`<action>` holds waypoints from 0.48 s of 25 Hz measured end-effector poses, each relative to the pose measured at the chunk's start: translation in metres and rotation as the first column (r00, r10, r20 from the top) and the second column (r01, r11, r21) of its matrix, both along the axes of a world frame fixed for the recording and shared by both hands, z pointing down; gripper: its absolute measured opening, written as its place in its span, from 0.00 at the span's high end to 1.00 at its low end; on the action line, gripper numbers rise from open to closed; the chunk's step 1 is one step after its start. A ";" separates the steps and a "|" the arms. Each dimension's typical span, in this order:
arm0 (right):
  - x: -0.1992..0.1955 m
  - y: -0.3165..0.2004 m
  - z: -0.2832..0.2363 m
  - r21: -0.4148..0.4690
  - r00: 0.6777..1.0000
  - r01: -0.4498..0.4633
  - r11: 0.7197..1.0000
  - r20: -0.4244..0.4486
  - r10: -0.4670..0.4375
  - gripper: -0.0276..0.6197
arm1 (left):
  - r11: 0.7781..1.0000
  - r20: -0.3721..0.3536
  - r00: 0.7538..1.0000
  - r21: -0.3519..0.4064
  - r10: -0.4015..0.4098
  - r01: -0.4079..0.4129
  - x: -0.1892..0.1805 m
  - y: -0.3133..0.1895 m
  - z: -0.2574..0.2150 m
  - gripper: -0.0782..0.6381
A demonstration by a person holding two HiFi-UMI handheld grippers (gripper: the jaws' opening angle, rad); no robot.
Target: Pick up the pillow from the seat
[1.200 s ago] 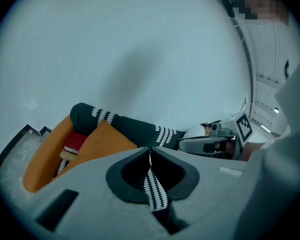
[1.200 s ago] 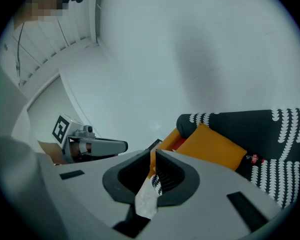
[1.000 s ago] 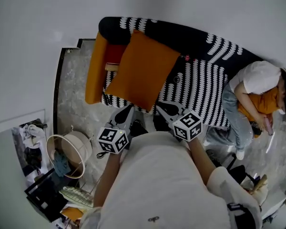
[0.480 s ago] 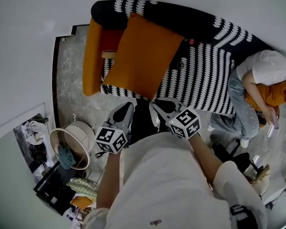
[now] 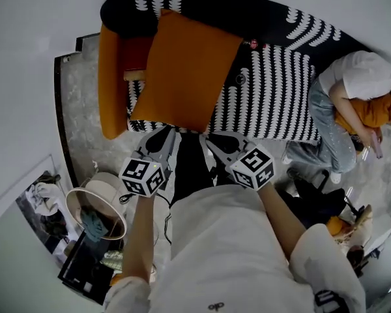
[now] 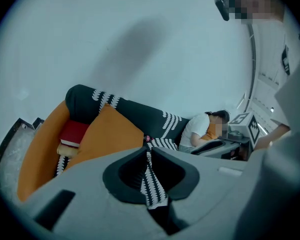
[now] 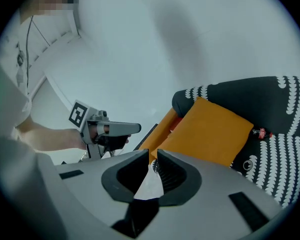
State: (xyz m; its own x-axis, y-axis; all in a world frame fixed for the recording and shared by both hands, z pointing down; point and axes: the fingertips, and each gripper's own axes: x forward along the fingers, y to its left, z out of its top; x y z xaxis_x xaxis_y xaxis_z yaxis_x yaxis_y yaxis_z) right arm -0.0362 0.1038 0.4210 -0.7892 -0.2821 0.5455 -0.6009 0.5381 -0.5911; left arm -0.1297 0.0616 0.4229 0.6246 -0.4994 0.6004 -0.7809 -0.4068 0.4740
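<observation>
The pillow (image 5: 182, 70) seems propped on the sofa (image 5: 274, 90), long axis running toward you. Your left gripper (image 5: 170, 135) and right gripper (image 5: 210, 142) are closed, empty.

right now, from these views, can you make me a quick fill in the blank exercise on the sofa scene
1. The pillow leaning on the sofa is ___ in colour.
2. The left gripper and the right gripper both have their jaws ___, with nothing held.
3. In the head view, a person in a white top sits at the sofa's ___ end.

Missing words: orange; shut; right
</observation>
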 end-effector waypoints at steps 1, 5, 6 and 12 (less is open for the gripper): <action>-0.001 0.000 0.004 -0.008 1.000 -0.008 1.000 -0.009 0.008 0.92 | 1.000 0.007 1.000 0.003 -0.001 0.001 -0.005 -0.006 0.004 0.86; -0.007 -0.002 0.021 -0.043 0.999 -0.039 0.998 -0.030 0.038 0.85 | 1.000 0.029 1.000 0.004 0.004 -0.004 -0.026 -0.029 0.022 0.85; -0.007 -0.004 0.025 -0.049 0.998 -0.052 0.997 -0.029 0.050 0.85 | 1.000 0.027 1.000 -0.006 0.010 -0.010 -0.029 -0.033 0.027 0.83; -0.003 -0.026 0.059 -0.068 0.991 -0.130 0.989 -0.030 0.128 0.81 | 0.998 0.034 0.999 -0.058 0.027 -0.025 -0.044 -0.060 0.067 0.79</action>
